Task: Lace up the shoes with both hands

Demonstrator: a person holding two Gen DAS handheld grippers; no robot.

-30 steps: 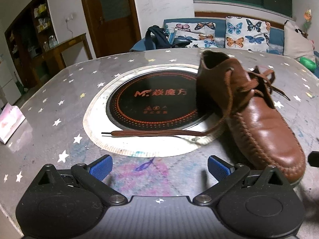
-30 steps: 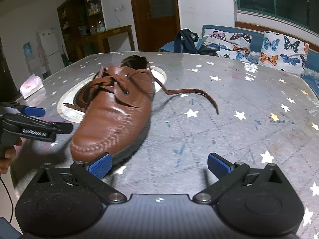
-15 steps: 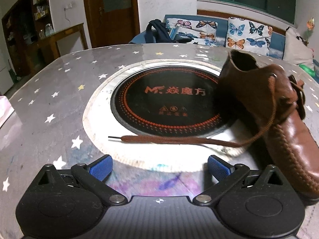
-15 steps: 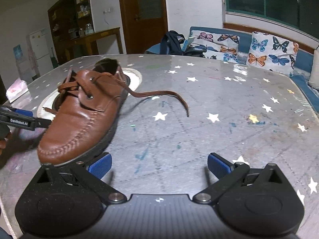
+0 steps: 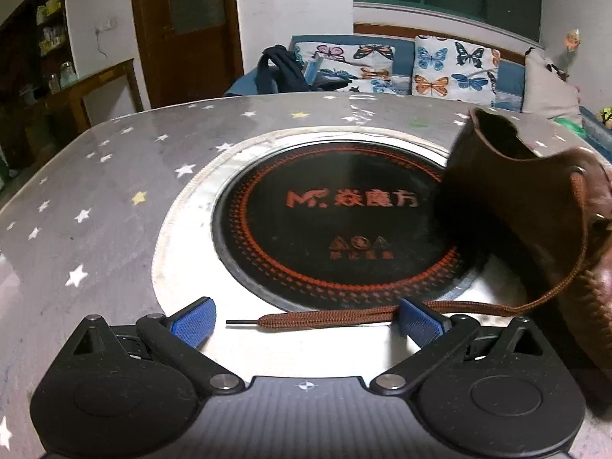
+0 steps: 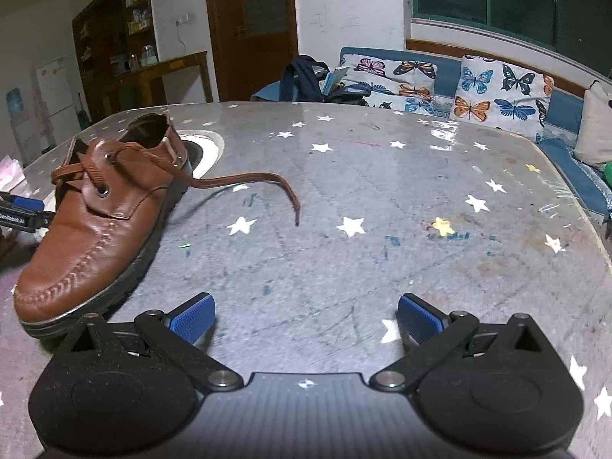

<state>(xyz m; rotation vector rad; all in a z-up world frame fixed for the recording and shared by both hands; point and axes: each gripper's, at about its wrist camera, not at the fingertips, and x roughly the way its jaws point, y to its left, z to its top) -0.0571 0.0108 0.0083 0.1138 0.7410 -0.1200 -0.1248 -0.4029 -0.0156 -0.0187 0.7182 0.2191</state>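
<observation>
Shoe [image 6: 99, 225]: brown leather, lying on the left side of my right wrist view, toe pointing near-left, heel resting against the rim of the round cooktop.
Left gripper [image 5: 306, 319]: I see its blue pads spread wide, holding nothing; it hovers low over the cooktop's near rim.
Left lace end [image 5: 329, 317]: runs flat from the shoe on the right toward the left, its dark tip lying between my left fingers; the lace passes right at the right pad [image 5: 419, 323], though I cannot tell if they touch.
Cooktop [image 5: 336, 229]: black disc with red markings, set into the table, far of the left gripper.
Table [image 6: 420, 199]: grey, glossy, scattered with star shapes.
Right lace end [image 6: 264, 187]: leaves the shoe's eyelet, arcs rightward and droops with its tip at the tabletop.
Right gripper [image 6: 306, 319]: fingers open and empty, near side of the table, well apart from that lace tip.
Sofa [image 6: 478, 88]: far right, with butterfly cushions.
</observation>
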